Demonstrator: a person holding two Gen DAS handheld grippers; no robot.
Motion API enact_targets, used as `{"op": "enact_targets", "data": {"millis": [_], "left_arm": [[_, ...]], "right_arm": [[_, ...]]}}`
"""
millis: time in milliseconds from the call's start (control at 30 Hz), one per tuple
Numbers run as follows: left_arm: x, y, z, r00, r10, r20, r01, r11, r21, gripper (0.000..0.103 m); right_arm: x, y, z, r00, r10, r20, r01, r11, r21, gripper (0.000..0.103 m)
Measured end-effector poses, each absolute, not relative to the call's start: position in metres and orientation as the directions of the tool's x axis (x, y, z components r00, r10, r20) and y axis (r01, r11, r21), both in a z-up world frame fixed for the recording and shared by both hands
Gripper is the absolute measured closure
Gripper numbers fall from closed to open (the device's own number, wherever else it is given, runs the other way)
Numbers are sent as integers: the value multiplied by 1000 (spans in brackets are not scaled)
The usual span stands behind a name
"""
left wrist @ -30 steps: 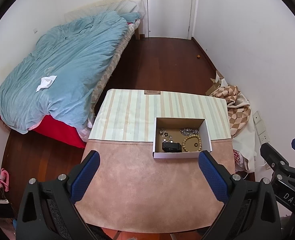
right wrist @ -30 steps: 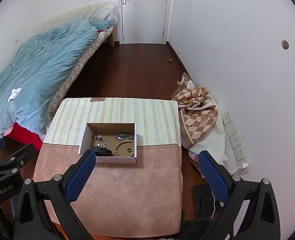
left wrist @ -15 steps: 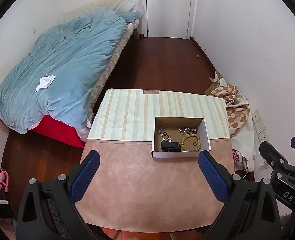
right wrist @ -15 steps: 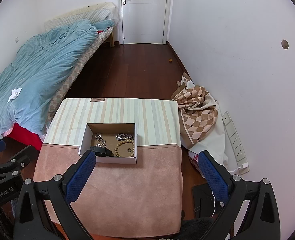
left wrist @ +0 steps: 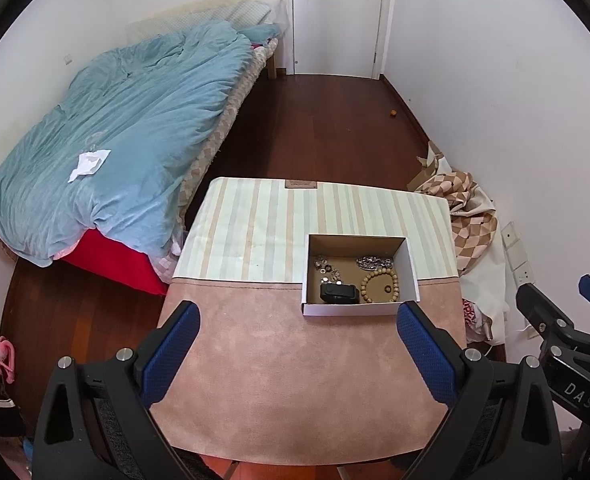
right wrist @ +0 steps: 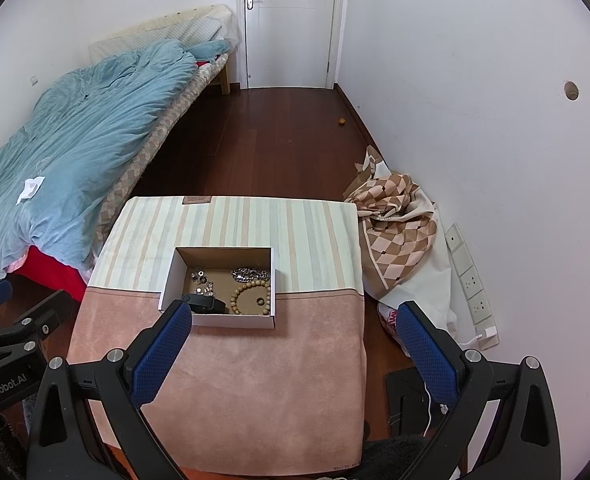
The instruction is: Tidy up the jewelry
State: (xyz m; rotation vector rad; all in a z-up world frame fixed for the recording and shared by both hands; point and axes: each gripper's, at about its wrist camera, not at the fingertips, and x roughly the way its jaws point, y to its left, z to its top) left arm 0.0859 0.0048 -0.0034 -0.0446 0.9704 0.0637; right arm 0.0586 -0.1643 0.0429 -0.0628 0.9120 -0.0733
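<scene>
Drew back a touch from the cardboard box point(left wrist: 360, 276) on the table point(left wrist: 295, 380), with beaded bracelet point(left wrist: 379, 287), silver chain point(left wrist: 374, 262), black watch point(left wrist: 338, 293) and small rings point(left wrist: 327, 268) lying unmoved inside. Judged the sorting finished or not begun. Held left gripper point(left wrist: 297, 354) and right gripper point(right wrist: 293, 354) spread wide, empty, touching nothing.

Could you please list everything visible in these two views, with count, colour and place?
box: one, white outside and brown inside, on the table
bead bracelet: one, tan, in the box's right part
chain: one, silver, behind the beads
black item: one, front of the box
small metal pieces: several, silver, box's left part
table cloth: one, pink and striped
bed quilt: one, blue, left
checked fabric: one, brown and cream, floor by the wall
door: one, white, far end
left tongs: blue pads, open
right tongs: blue pads, open
</scene>
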Motion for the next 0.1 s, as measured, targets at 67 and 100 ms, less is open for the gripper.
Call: {"op": "enact_targets", "data": {"millis": [67, 100], "left_arm": [[85, 4, -1, 572, 34, -820, -74, 997, -10, 3], [86, 5, -1, 570, 33, -821, -75, 997, -12, 3]], "right_arm": [[58, -163, 44, 610, -90, -787, 36, 996, -86, 0], [59, -163, 44, 609, -89, -788, 36, 996, -86, 0]]}}
